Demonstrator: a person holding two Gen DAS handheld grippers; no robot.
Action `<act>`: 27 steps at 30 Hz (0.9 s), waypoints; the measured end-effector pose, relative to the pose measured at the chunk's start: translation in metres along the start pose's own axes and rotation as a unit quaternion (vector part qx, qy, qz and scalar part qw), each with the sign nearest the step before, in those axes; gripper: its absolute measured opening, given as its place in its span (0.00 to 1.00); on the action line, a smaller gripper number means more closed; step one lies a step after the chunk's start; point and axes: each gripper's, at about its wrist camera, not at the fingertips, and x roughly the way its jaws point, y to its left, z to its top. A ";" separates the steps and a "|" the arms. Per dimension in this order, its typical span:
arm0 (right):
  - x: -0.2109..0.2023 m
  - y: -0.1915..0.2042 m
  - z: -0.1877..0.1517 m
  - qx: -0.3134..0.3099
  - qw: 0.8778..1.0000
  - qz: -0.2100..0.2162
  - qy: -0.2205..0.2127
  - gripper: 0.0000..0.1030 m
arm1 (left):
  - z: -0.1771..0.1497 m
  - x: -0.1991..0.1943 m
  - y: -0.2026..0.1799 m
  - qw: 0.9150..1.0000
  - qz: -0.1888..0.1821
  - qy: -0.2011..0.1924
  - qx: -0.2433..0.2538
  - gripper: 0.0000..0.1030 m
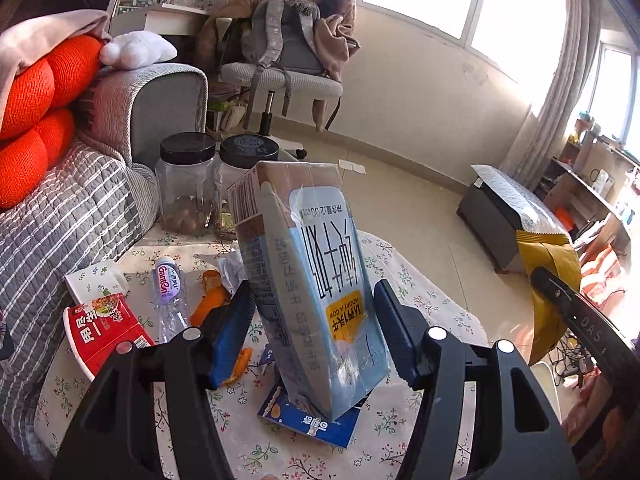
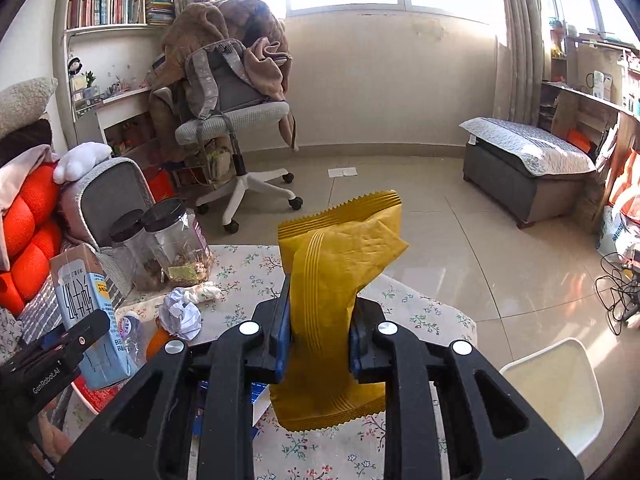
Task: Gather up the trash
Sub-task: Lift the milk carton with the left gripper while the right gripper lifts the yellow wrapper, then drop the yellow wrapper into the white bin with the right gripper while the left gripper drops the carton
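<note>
While both grippers hang over the flowered worktop (image 1: 420,292), we see our left gripper (image 1: 316,332) clamping a boxy blue milk carton (image 1: 320,280) upside down between its fingers, and our right gripper (image 2: 318,344) pinching a crinkled yellow wrapper (image 2: 340,280) with zigzag edges. Only the left view shows the red noodle cup (image 1: 104,328) and crushed clear bottle (image 1: 170,292); only the right shows the crumpled paper ball (image 2: 182,316).

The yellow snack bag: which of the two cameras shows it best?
The right wrist view: the yellow snack bag fills the centre, pinched in the right gripper. The left wrist view catches only part of it at the right edge, behind the milk carton.
</note>
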 end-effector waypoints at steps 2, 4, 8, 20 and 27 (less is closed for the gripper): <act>-0.006 -0.016 -0.001 0.008 1.000 -0.016 -0.004 0.22 | -0.007 -0.004 -0.014 1.000 -0.004 -0.007 0.006 0.59; -0.012 -0.034 -0.003 0.015 0.999 -0.037 -0.006 0.22 | -0.014 -0.005 -0.029 1.000 -0.011 -0.006 0.012 0.59; -0.019 -0.078 -0.008 0.036 0.996 -0.085 0.007 0.23 | -0.029 0.000 -0.061 0.999 -0.030 0.011 0.034 0.59; -0.009 -0.213 -0.047 0.133 0.965 -0.199 0.110 0.33 | -0.049 0.018 -0.139 0.992 -0.074 0.050 0.086 0.59; -0.024 -0.254 -0.061 0.185 0.952 -0.215 0.111 0.66 | -0.064 0.027 -0.194 0.984 -0.108 0.071 0.121 0.59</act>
